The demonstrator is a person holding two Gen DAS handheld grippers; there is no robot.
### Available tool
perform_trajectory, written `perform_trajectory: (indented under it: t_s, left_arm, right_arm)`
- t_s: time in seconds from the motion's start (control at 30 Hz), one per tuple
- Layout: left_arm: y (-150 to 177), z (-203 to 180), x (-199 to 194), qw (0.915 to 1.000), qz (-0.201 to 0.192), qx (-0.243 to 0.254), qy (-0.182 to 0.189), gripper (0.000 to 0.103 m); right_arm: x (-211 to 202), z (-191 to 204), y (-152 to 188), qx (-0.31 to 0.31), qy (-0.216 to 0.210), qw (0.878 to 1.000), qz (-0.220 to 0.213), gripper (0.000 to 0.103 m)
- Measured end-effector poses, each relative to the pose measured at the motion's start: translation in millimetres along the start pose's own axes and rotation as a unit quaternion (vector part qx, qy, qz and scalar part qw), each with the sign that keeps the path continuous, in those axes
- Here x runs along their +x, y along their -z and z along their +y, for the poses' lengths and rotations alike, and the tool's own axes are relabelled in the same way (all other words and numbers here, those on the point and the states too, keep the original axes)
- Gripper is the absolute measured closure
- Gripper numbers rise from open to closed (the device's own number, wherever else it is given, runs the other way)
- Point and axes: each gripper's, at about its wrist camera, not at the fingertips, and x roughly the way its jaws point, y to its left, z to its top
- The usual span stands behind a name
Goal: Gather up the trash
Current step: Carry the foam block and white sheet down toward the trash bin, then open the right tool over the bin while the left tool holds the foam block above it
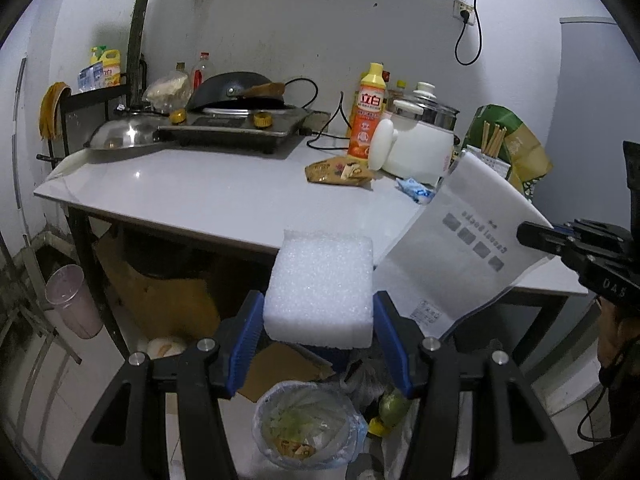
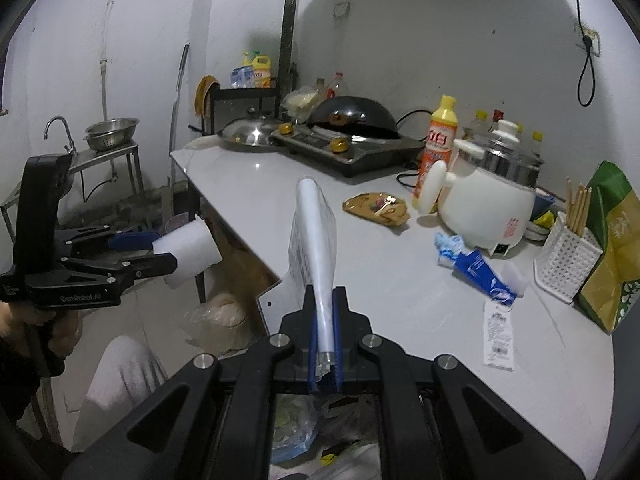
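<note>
White foam block [image 1: 320, 292], pebbly and matt. Thin translucent plastic bag [image 1: 460, 256], smooth, printed. Glossy pale counter [image 1: 192, 192]. Polished metal lid [image 1: 120, 136]. Shiny orange plastic bottle [image 1: 366, 116]. Crinkled brown wrapper [image 1: 338, 171]. Matt black plastic left gripper [image 1: 320, 344] with ribbed blue pads.

Dim, cool cast, fisheye-warped edges.
</note>
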Motion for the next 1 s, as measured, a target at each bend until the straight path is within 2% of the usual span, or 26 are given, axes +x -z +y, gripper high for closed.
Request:
perform_trajectory:
  t_s: [0.7,1.0]
  left_arm:
    - [63.1,29.0,27.4,0.9973,0.068,-0.023,-0.019,0.047]
    - [97.2,53.2,57.7,0.9925,0.106,-0.057,-0.025,0.047]
  right_arm:
    - [65.3,41.3,56.5,-0.015,-0.032,0.997,0.074,0.097]
    - [112.8,44.4,93.8,-0.016,-0.037,0.990,0.135,0.097]
